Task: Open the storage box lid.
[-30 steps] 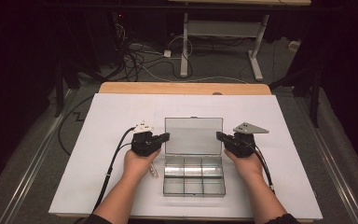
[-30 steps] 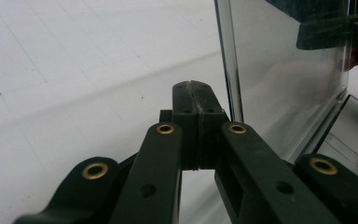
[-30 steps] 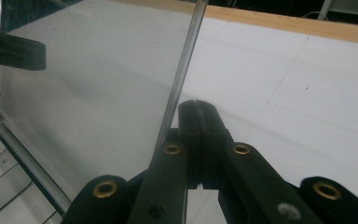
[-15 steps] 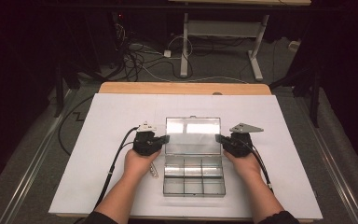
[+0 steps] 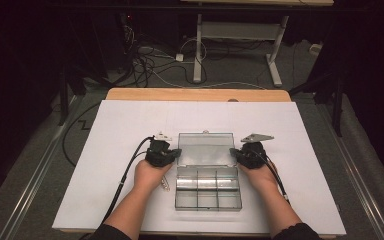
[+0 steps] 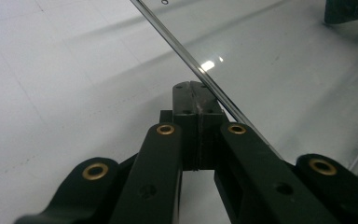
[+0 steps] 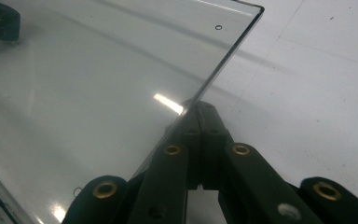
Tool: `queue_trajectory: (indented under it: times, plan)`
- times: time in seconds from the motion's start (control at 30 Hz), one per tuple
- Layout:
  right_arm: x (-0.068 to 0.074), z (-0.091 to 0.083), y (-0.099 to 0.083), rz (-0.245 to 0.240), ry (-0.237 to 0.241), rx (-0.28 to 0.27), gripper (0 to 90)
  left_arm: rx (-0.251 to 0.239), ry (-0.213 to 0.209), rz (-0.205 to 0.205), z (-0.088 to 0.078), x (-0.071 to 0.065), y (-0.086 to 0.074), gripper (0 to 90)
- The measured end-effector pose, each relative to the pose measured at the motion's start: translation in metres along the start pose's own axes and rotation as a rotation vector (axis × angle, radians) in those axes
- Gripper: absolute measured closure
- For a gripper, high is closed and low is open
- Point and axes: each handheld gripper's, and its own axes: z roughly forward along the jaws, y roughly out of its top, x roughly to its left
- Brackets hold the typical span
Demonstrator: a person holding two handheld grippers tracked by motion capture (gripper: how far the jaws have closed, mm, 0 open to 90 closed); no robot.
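A clear plastic compartment box (image 5: 208,207) lies on the white table top, its clear lid (image 5: 205,148) swung open toward the far side. My left gripper (image 5: 177,151) is shut, and its tip touches the lid's left edge. My right gripper (image 5: 233,152) is shut too, tip against the lid's right edge. In the left gripper view the closed jaws (image 6: 196,93) sit under the lid's edge (image 6: 205,77), nothing between them. The right gripper view has the closed jaws (image 7: 198,109) meeting the lid's edge (image 7: 214,74) the same way. The box's compartments look empty.
A small metal piece (image 5: 166,185) lies by the left hand, beside the box. The white sheet (image 5: 130,120) covers a wooden table (image 5: 195,94). Cables (image 5: 150,65) and a desk frame (image 5: 198,45) are on the floor beyond.
The lid's far edge has come nearer, so the lid has tilted up a little. Both hands have stayed almost in place at its sides.
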Motion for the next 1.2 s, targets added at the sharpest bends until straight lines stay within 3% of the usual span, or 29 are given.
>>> queue_trajectory:
  times: [0.37, 0.4, 0.43, 0.57, 0.87, 0.9, 1.03, 1.2]
  plan:
    - [-0.003, -0.002, -0.002, 0.010, -0.019, 0.026, 90.0, 0.033, 0.031, 0.013, -0.004, 0.003, -0.002, 87.1]
    - [-0.003, -0.003, -0.002, 0.008, -0.025, 0.027, 90.0, 0.001, 0.026, -0.006, -0.002, 0.002, -0.003, 87.1]
    - [-0.004, -0.004, -0.003, 0.011, -0.028, 0.026, 90.0, 0.035, 0.038, 0.014, -0.006, 0.004, -0.003, 87.1]
    - [-0.008, -0.011, -0.007, 0.019, -0.041, 0.010, 90.0, 0.029, 0.033, 0.020, -0.014, 0.007, -0.005, 87.1]
    - [-0.003, -0.042, -0.022, 0.012, -0.007, -0.086, 90.0, -0.059, 0.003, 0.031, -0.048, 0.010, -0.028, 87.0]
    - [-0.001, -0.046, -0.024, 0.006, -0.003, -0.092, 90.0, -0.045, 0.004, 0.056, -0.054, 0.012, -0.032, 87.0]
    - [0.005, -0.061, -0.034, -0.020, 0.003, -0.113, 90.0, -0.064, -0.005, 0.071, -0.071, 0.007, -0.049, 87.0]
    - [0.014, -0.082, -0.047, -0.038, 0.012, -0.124, 90.0, -0.082, 0.000, 0.118, -0.095, -0.004, -0.062, 87.0]
